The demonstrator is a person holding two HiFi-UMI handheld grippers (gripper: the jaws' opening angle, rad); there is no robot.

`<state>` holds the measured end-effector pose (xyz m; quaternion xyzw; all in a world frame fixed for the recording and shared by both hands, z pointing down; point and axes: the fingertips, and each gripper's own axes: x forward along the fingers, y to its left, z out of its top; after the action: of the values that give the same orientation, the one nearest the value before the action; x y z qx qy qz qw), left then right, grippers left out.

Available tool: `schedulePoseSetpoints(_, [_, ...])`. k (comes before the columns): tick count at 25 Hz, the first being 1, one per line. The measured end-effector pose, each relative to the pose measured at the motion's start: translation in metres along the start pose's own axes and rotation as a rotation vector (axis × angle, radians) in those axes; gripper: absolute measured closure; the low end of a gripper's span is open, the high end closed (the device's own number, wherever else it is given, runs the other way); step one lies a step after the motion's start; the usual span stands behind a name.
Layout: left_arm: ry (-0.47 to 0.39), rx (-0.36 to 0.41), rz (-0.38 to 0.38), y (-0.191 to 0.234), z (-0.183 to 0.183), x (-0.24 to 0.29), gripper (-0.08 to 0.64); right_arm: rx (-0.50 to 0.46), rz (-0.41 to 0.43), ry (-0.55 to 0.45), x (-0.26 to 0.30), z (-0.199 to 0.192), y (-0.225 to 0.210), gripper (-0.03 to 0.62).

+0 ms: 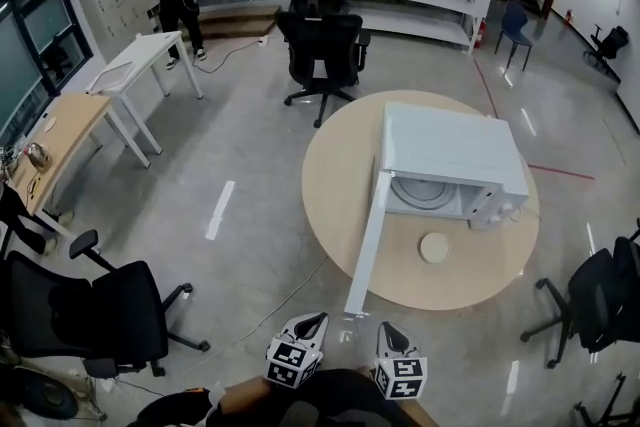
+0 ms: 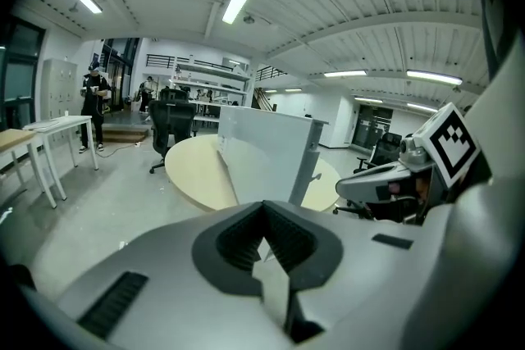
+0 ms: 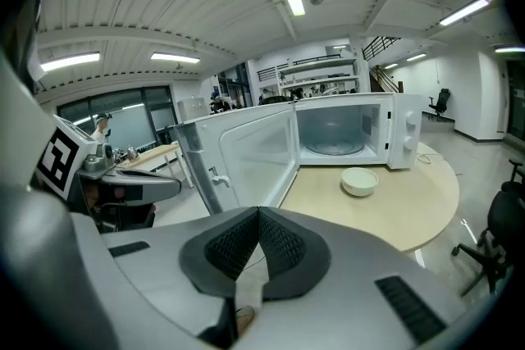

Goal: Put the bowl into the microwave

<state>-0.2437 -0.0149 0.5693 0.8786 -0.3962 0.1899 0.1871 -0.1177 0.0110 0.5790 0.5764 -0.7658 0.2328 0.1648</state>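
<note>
The left gripper (image 2: 264,246) is seen with its jaws pressed together on nothing, and the right gripper (image 3: 257,246) is likewise closed and empty. Both are held low, off the near edge of the round table (image 1: 335,175). The bowl (image 1: 434,247) is set on the tabletop just in front of the microwave (image 1: 450,150), apart from it and back from the table's rim. The microwave's door (image 1: 366,245) is swung fully open, its free end reaching the table's near edge. Bare tabletop is left around the bowl, right of the door.
</note>
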Motion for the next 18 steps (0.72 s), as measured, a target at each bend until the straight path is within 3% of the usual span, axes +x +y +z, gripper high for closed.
schedulePoseSetpoints(10, [-0.033,-0.025,0.059,-0.064,-0.023,-0.009,0.514,-0.060,0.094,-0.005,-0.036,-0.019,-0.019,0.577])
schedulePoseSetpoints(18, [-0.070,-0.010,0.070,-0.108,-0.027,-0.010,0.514,-0.090,0.119,-0.027,-0.065,-0.027,-0.038,0.577])
